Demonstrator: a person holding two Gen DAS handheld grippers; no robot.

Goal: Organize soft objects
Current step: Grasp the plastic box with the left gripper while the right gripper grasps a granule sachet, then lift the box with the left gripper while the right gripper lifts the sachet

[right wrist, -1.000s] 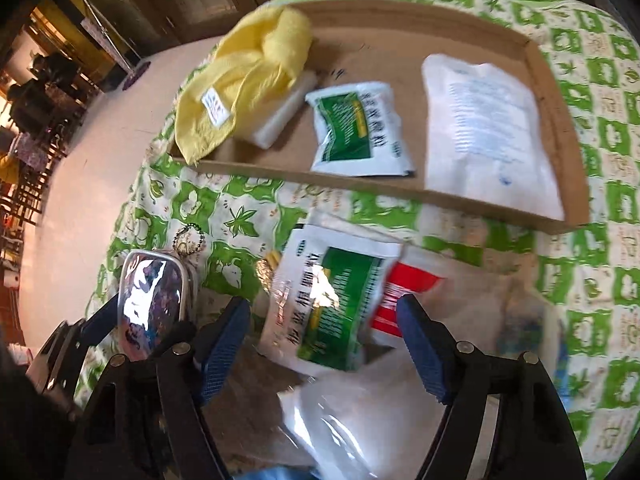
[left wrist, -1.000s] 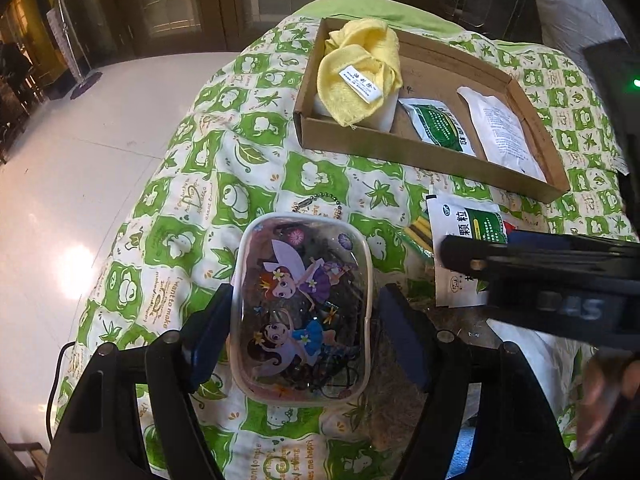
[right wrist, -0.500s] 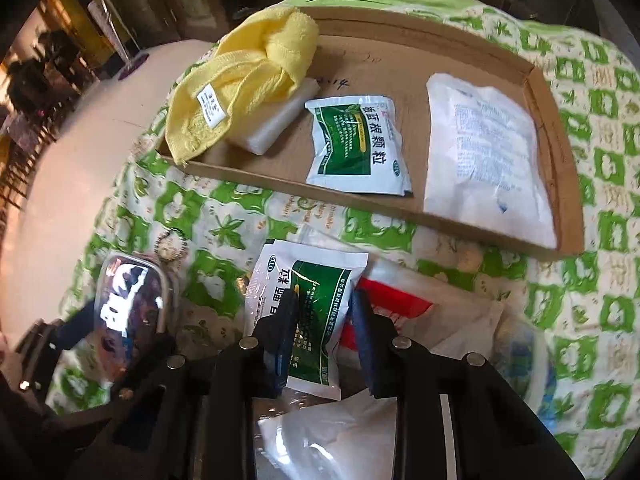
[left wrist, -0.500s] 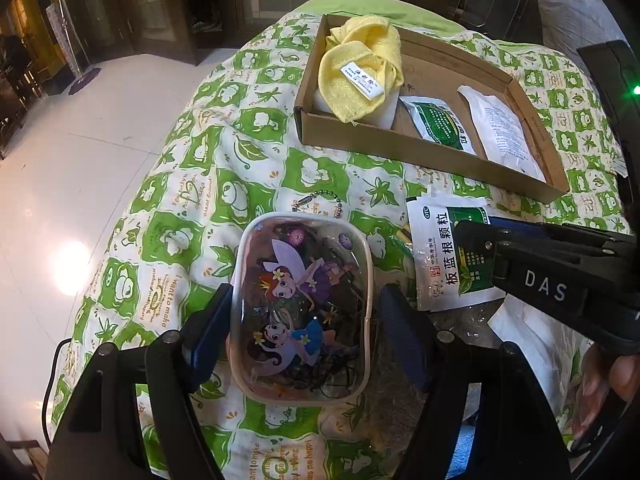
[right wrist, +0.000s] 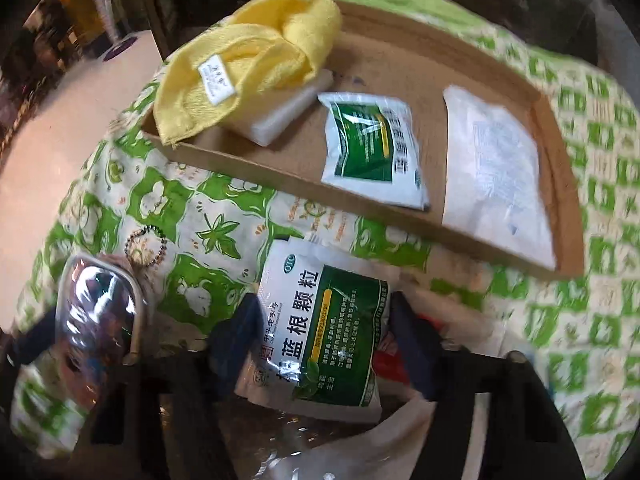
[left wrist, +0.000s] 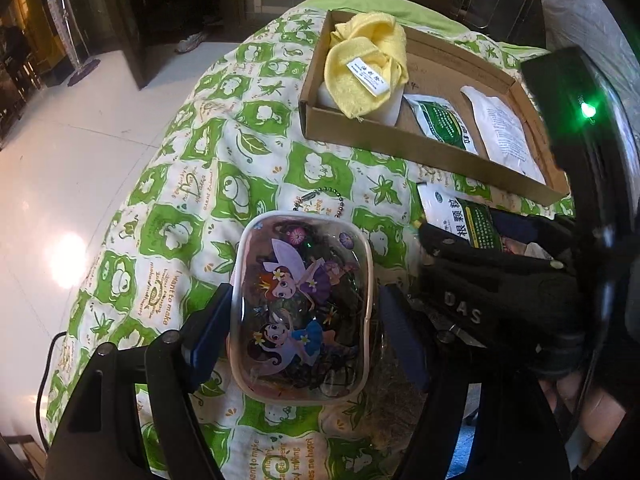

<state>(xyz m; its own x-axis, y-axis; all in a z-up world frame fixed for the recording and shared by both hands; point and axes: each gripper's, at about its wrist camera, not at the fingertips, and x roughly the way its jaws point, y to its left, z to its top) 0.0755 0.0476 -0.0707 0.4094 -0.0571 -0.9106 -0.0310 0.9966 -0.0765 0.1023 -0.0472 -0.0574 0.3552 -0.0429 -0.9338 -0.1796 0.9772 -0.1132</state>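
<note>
A clear fairy-print pouch (left wrist: pixel 302 312) lies on the green-and-white quilt (left wrist: pixel 200 160); my left gripper (left wrist: pixel 306 328) is open, its fingers on either side of it. The pouch also shows in the right wrist view (right wrist: pixel 96 320). My right gripper (right wrist: pixel 320 344) is shut on a green-and-white medicine sachet (right wrist: pixel 324 328) and holds it just above the quilt; the sachet also shows in the left wrist view (left wrist: pixel 460 220). A cardboard tray (right wrist: pixel 280 172) beyond holds a yellow towel (right wrist: pixel 248 64), a white sponge (right wrist: pixel 288 112), a second green sachet (right wrist: pixel 372 148) and a white packet (right wrist: pixel 496 176).
A bead chain (right wrist: pixel 146 246) lies on the quilt by the pouch. A red-and-white packet (right wrist: pixel 396 360) and clear plastic bags (right wrist: pixel 380 448) lie under the right gripper. The bed's left edge drops to a shiny tiled floor (left wrist: pixel 60 160).
My right gripper closed on the green-and-white sachet and has lifted it toward the tray. The left gripper stays open around the pouch.
</note>
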